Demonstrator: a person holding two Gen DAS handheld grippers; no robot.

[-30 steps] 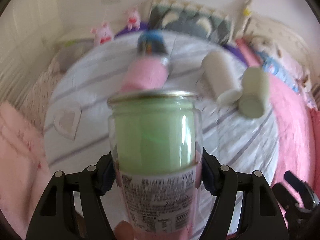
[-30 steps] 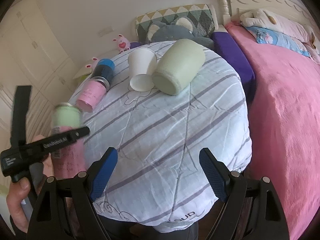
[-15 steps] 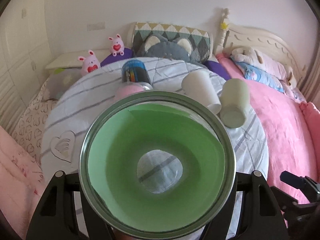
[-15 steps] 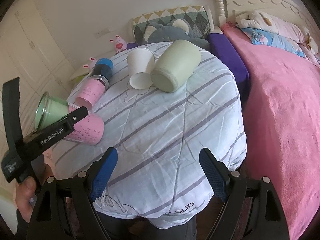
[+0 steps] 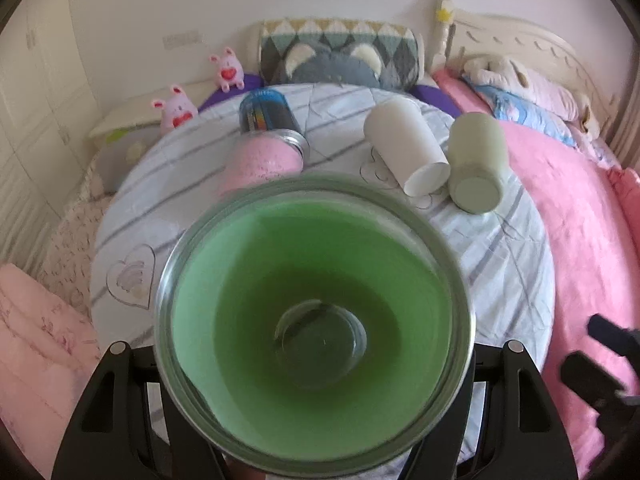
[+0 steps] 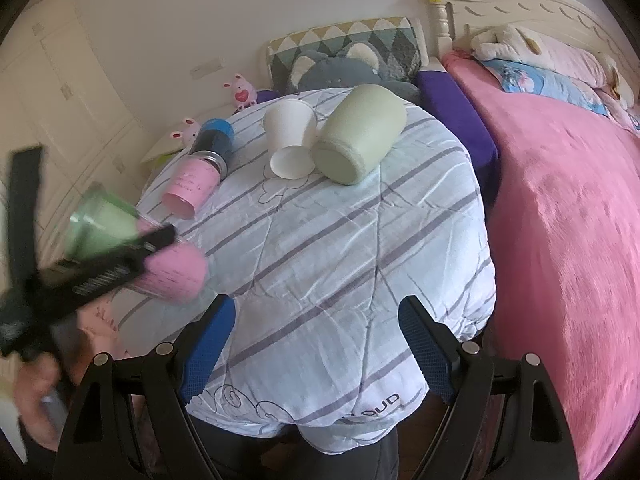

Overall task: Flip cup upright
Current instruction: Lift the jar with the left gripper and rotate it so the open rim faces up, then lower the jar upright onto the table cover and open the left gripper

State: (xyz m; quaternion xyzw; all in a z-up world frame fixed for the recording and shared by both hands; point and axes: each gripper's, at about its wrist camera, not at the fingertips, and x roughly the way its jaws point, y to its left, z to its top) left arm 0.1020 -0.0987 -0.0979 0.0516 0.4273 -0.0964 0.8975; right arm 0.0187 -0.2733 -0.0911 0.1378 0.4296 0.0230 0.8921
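My left gripper (image 5: 316,364) is shut on a clear glass cup with a green and pink inner sleeve (image 5: 314,320). Its open mouth faces the left wrist camera and hides the fingertips. In the right wrist view the same cup (image 6: 132,248) is tilted in the air over the table's left edge, held by the left gripper (image 6: 120,260). My right gripper (image 6: 316,348) is open and empty above the near edge of the round table (image 6: 340,280).
Lying on their sides on the striped cloth: a pink and blue cup (image 6: 200,176), a white paper cup (image 6: 290,140) and a pale green cup (image 6: 360,132). A pink bed (image 6: 560,220) is to the right, cushions (image 6: 344,52) behind the table.
The left gripper has tipped the glass cup from upside down until its mouth faces the camera, and has kept turning it. The right gripper stayed open and almost still.
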